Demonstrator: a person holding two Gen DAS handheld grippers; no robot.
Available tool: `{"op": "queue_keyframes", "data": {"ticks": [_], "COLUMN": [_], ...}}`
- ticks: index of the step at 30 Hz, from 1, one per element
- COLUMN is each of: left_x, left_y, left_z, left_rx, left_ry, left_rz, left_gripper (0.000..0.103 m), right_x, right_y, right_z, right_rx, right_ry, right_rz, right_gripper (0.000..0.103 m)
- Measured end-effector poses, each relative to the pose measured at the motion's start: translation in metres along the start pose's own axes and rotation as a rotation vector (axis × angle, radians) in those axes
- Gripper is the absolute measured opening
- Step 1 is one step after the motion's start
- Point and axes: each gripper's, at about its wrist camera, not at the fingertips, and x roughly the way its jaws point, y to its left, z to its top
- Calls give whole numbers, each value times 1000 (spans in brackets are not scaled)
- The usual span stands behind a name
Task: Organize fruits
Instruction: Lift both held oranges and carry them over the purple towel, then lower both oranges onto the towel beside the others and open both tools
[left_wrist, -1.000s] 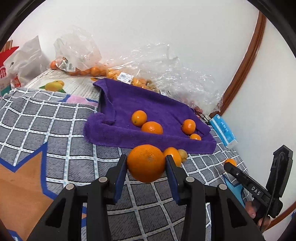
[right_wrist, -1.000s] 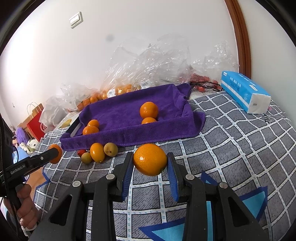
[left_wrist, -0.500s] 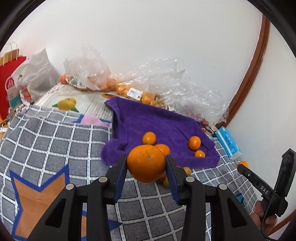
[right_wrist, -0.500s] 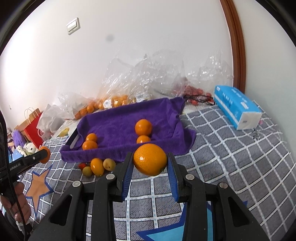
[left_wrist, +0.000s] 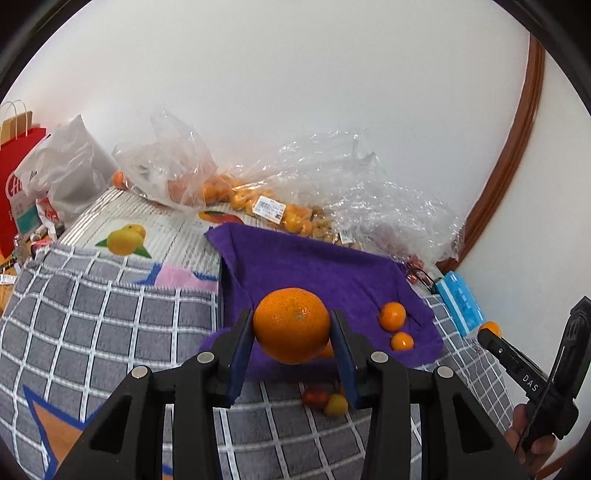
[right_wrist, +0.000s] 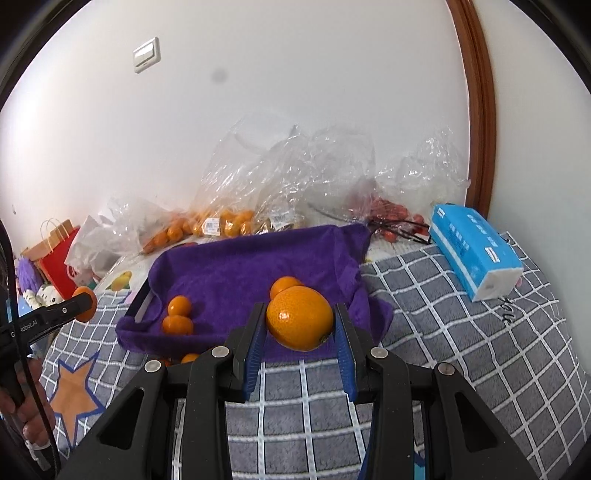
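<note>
A large round orange (left_wrist: 291, 325) sits clamped between the left gripper's (left_wrist: 291, 341) blue pads, and a second glossy orange (right_wrist: 300, 323) is pinched the same way in the right gripper (right_wrist: 300, 341), both carried clear above the purple towel-lined tray (right_wrist: 236, 266), likely for dropping beside the small mandarins (right_wrist: 177, 320). Compared with a second ago, both views look down from higher, with the checked grey blanket (right_wrist: 461, 350) further below.

The left black two-finger gripper (left_wrist: 291, 328) is angling downward, its blue-padded jaws pressing a round orange fruit (left_wrist: 291, 325) — the right black two-finger gripper (right_wrist: 300, 325) is doing likewise, clamping another round orange fruit (right_wrist: 300, 322).
</note>
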Motion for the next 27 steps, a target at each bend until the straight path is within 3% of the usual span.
{"op": "queue_keyframes", "data": {"ticks": [12,16,21,27], "left_x": [45,66,82,88], "left_y": [-2,8,19,18], "left_z": [40,32,20,16], "left_rx": [-12,-33,-57,-48], "left_ry": [-32,-14,28,32], "left_rz": [-4,-10,-7,-10], "left_gripper": [39,39,39,39], "right_x": [44,64,92,95], "right_y": [6,7,-3,-13], "right_z": [42,42,26,23], "right_rx": [6,13,47,58], "right_ry": [-15,-19,37,45], "right_rz": [-6,10,14,-15], "right_gripper": [36,36,36,36]}}
